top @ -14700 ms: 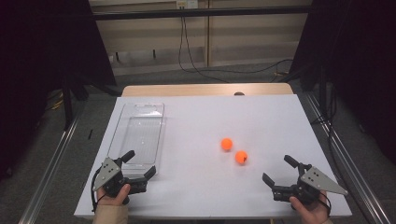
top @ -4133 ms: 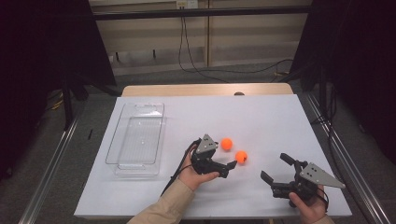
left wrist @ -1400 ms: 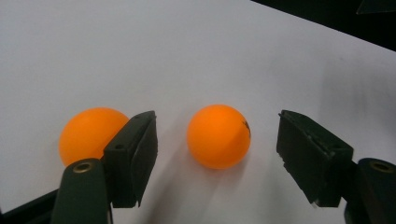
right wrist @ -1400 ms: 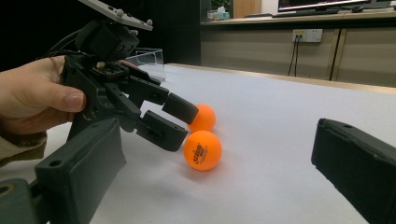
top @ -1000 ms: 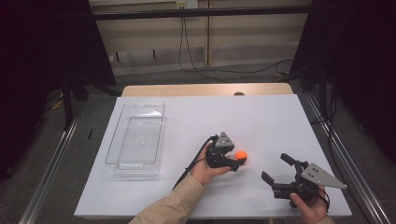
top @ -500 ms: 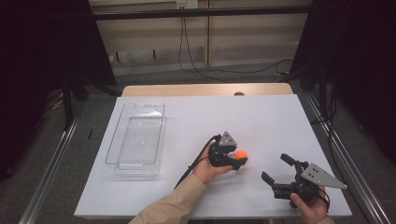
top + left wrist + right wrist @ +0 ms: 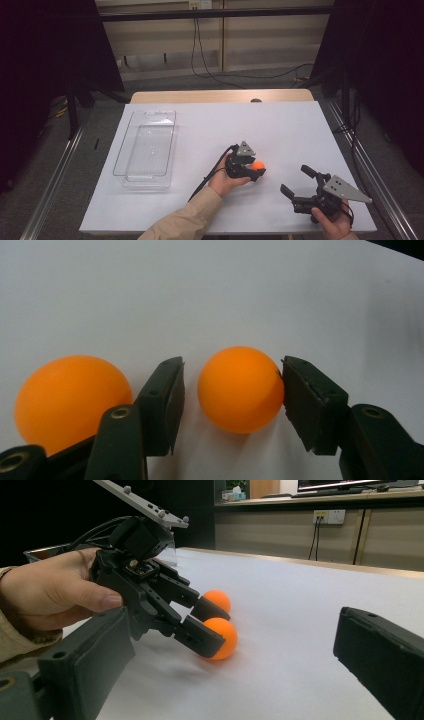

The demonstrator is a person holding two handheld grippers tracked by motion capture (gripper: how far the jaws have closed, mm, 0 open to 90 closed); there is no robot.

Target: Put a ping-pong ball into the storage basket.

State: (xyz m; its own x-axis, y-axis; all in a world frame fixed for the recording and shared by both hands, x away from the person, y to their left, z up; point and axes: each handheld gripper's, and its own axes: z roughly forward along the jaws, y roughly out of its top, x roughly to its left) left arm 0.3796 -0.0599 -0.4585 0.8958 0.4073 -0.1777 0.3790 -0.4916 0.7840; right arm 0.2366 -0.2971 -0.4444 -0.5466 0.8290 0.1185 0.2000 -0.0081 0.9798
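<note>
Work in hand: picking up an orange ball, most likely to carry it to the clear tray (image 7: 145,150) at the left of the white table (image 7: 280,125).

Left gripper (image 7: 248,169): held over the middle of the table, jaws straddling the nearer ball (image 7: 241,389). The left gripper view shows one jaw touching the ball's side and a narrow gap at the other, so the jaws are apart and closing in, not yet clamped.

Nearer ball: sits on the table between those jaws (the right gripper view shows it resting on the surface, not lifted).

Second ball (image 7: 70,397): just beside the first, outside the jaws, against the outer face of one jaw as far as I can tell.

Right gripper (image 7: 304,186): near the table's front right corner, jaws wide apart, holding nothing, well apart from the balls.

Tray: appears empty.

Progress: early. The approach to the first ball is done; the squeeze, the lift, the carry and the release are left, then the same for the second ball.
</note>
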